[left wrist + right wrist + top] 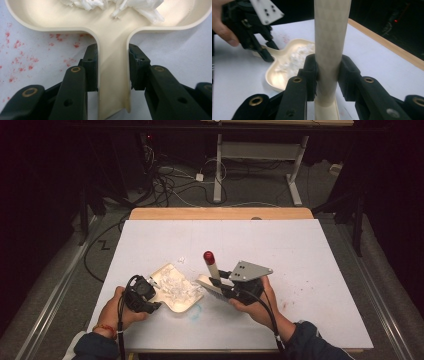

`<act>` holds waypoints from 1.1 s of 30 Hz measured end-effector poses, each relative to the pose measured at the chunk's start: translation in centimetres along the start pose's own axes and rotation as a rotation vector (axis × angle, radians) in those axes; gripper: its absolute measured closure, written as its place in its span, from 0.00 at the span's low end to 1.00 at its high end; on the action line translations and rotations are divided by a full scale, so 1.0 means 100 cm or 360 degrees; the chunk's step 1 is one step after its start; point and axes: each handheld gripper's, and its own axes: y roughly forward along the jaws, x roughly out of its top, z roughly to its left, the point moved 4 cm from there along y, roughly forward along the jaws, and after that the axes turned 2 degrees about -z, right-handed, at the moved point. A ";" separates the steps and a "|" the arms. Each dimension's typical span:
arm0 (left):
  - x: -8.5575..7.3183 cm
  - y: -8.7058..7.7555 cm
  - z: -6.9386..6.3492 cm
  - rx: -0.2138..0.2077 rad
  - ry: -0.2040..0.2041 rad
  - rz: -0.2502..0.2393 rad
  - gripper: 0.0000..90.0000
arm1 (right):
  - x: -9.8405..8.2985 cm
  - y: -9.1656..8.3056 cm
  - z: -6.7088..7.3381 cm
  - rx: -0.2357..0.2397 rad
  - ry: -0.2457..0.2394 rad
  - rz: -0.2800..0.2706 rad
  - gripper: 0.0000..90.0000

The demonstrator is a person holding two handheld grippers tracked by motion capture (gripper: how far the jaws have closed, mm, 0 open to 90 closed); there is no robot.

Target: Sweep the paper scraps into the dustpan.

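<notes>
On the white table (300,270), the left gripper (113,72) is pinching the handle of one cream dustpan (176,290). Just right of the dustpan, the right gripper (328,77) is clamping one brush handle (210,265). One heap of white scraps (179,287) is lying in the dustpan.

The left gripper (113,75) clamps both black jaws on the handle (113,82) of a cream dustpan (50,17), one pad on each side wall. The pan lies on the white tabletop (175,47), with white shreds (140,7) heaped inside it. Red specks (22,55) dot the tabletop to the left of the handle.
</notes>
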 end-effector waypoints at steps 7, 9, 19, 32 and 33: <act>0.000 0.000 0.001 -0.0005 0.0000 -0.0008 0.71 | 0.014 0.014 0.019 0.0111 -0.0049 -0.0080 0.79; -0.001 0.000 0.001 -0.0007 0.0001 -0.0009 0.71 | 0.018 0.013 0.018 0.0107 -0.0037 -0.0103 0.79; -0.001 0.000 0.001 -0.0011 -0.0007 -0.0010 0.71 | 0.026 -0.003 -0.016 -0.0047 0.0082 -0.0198 0.79; -0.001 0.001 0.001 -0.0019 -0.0019 -0.0013 0.71 | 0.005 0.038 -0.019 -0.0167 0.0007 -0.0075 0.79; -0.001 0.001 0.001 -0.0017 -0.0021 -0.0013 0.71 | 0.006 0.040 -0.014 -0.0148 0.0005 -0.0074 0.79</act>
